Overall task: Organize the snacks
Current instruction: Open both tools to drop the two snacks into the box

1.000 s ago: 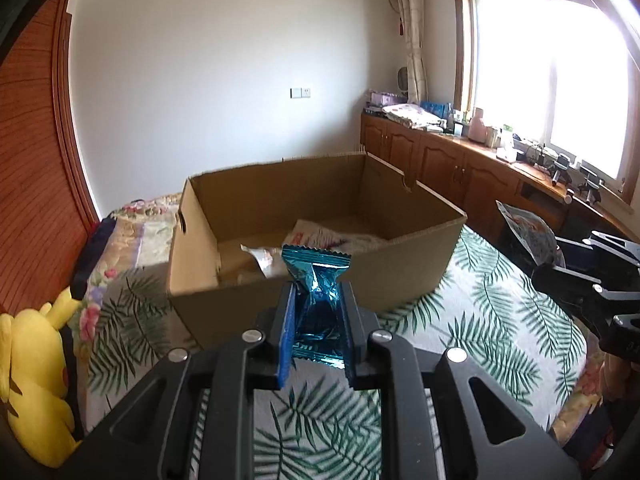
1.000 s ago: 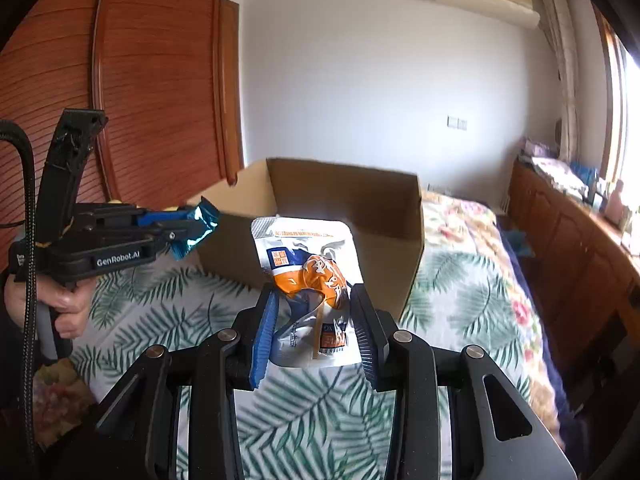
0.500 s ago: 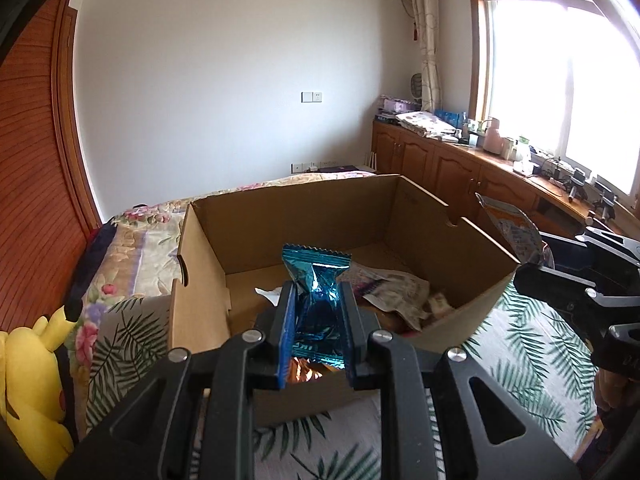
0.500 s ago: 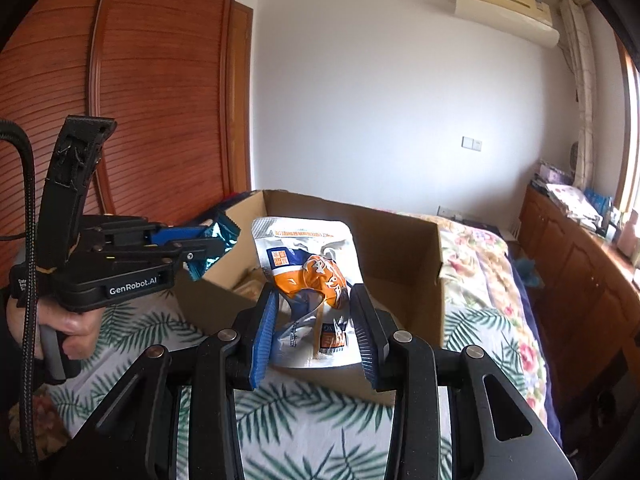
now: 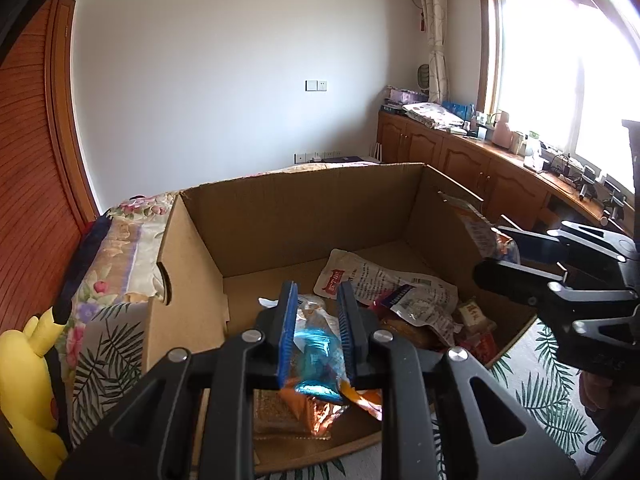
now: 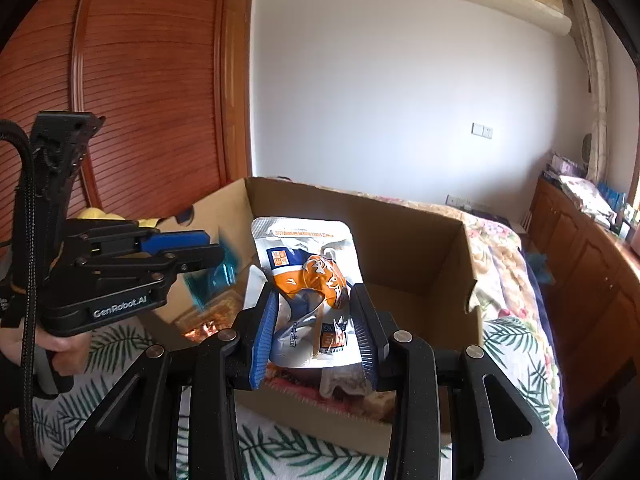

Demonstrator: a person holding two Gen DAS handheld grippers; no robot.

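Note:
An open cardboard box [image 5: 304,216] stands on the bed and holds several snack packets. My left gripper [image 5: 316,336] is open over the box's near left part. A teal snack packet [image 5: 320,364] is below its fingers and blurred, loose from them; it also shows in the right wrist view [image 6: 216,276]. My right gripper [image 6: 316,328] is shut on a white and orange pouch [image 6: 308,276] and holds it upright over the box's near edge [image 6: 320,412]. The right gripper also shows at the right of the left wrist view [image 5: 496,260].
A leaf-print bedspread [image 6: 508,344] covers the bed around the box. A yellow plush toy [image 5: 28,376] lies left of the box. Wooden cabinets [image 5: 460,164] with clutter run under the window at right. A wooden wardrobe [image 6: 140,92] stands at left.
Both grippers have moved forward over the box. My left gripper has opened and the teal packet has dropped out of it. My right gripper still holds the pouch.

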